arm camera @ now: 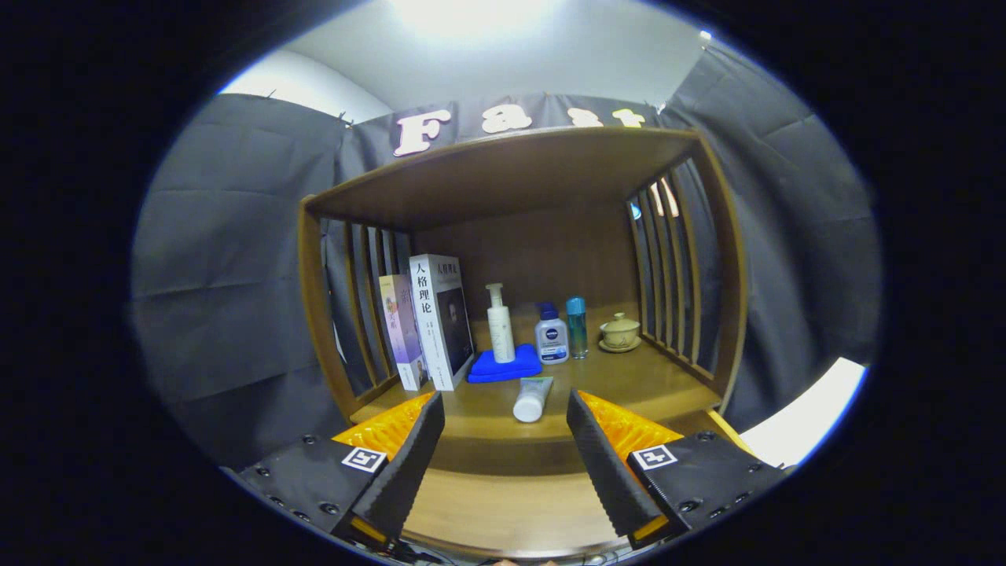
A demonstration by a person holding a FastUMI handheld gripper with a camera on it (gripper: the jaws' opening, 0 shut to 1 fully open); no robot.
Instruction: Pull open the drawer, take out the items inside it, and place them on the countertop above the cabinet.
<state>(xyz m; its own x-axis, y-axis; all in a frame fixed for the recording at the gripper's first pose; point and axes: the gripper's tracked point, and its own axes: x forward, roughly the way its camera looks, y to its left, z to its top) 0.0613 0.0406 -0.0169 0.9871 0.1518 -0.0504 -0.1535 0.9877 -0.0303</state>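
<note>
Well, from my seat at the remote end I see the hand-held gripper (505,448) with its two black ribbed fingers spread wide and nothing between them, hovering just in front of the wooden cabinet with slatted sides (727,314). I judge that wide stance suits an approach, since nothing is being gripped yet.

On the brown countertop (644,377), just ahead of the fingers, a white squeeze tube with a pale green end (532,398) lies on its side, cap toward me. Beyond it sits a flat blue cloth pad (504,365), with a tall white pump bottle (500,324) standing at its far edge. To the right stand a squat white bottle with a dark blue cap (552,336) and a slim teal bottle (577,327), and farther right a small cream lidded cup on a saucer (620,332). At the left, two upright books (428,322) lean against the slats, probably to stay standing.

The drawer itself I cannot pick out; only a darker wooden front edge (503,454) runs below the countertop between the fingers. My guess is the drawer lies lower, so the gripper would need to drop to find its pull.
</note>
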